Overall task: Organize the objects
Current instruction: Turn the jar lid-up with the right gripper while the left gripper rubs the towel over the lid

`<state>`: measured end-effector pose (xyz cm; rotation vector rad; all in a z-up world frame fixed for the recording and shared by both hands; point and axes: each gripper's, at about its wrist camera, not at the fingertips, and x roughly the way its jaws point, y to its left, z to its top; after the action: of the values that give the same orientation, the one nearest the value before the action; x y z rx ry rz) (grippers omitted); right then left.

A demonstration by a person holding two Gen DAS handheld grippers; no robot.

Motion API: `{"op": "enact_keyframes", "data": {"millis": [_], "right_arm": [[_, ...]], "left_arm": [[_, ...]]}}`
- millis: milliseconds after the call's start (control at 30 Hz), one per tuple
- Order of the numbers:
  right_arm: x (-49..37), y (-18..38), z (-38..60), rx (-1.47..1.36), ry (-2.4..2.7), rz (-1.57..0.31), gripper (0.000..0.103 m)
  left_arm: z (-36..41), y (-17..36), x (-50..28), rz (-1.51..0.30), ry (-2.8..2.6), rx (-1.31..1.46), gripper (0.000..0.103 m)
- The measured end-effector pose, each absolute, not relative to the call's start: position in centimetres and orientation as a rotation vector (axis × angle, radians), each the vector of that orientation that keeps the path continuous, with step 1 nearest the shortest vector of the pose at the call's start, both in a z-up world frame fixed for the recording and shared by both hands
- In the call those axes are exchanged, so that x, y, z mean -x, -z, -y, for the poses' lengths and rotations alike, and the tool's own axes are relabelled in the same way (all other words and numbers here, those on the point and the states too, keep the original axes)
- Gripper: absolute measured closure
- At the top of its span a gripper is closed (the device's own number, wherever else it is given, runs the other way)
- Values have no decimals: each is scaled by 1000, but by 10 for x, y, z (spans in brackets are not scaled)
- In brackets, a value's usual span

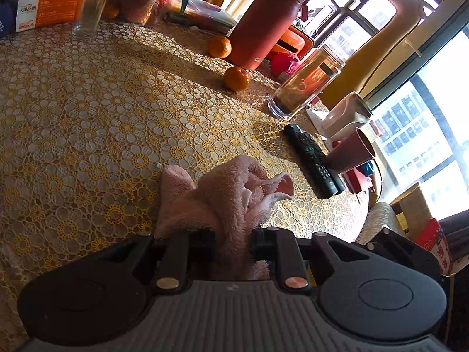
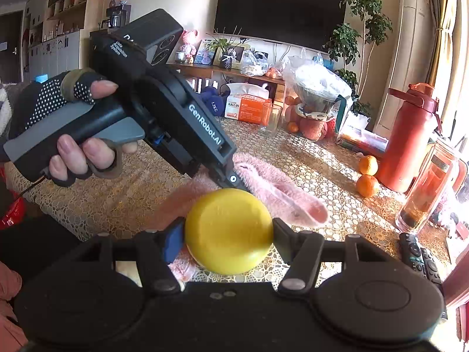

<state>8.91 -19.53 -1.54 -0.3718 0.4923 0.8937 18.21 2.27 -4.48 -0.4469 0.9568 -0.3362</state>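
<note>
My left gripper (image 1: 231, 234) is shut on a fluffy pink towel (image 1: 222, 193) and holds it bunched just above the lace tablecloth (image 1: 88, 117). In the right wrist view the same towel (image 2: 275, 187) hangs from the left gripper (image 2: 231, 179), held by a gloved hand. My right gripper (image 2: 228, 234) is shut on a round yellow object (image 2: 228, 231), close in front of the towel. The fingertips of both grippers are mostly hidden by what they hold.
Two oranges (image 1: 236, 78) (image 1: 219, 47), a red bottle (image 1: 263, 23), a glass tea bottle (image 1: 304, 88), a black remote (image 1: 313, 161), cups (image 1: 351, 152), a glass (image 1: 88, 11) and an orange tissue box (image 1: 49, 3) stand along the table's far and right edges.
</note>
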Motion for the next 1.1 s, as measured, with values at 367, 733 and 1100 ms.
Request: {"op": "enact_keyframes", "data": {"millis": [367,733,1100], "right_arm": [[-105,13,182,343,-892,-504,41],[-104,13,178,346,-891,-504,41],[-106,13,179,325,-892,-506,41]], "left_arm": [[-45,5,-171,-848,391,482,83],[-24,8,-168,-840,491,494,83],[-45,52,-191,-923,456,657,84]]}}
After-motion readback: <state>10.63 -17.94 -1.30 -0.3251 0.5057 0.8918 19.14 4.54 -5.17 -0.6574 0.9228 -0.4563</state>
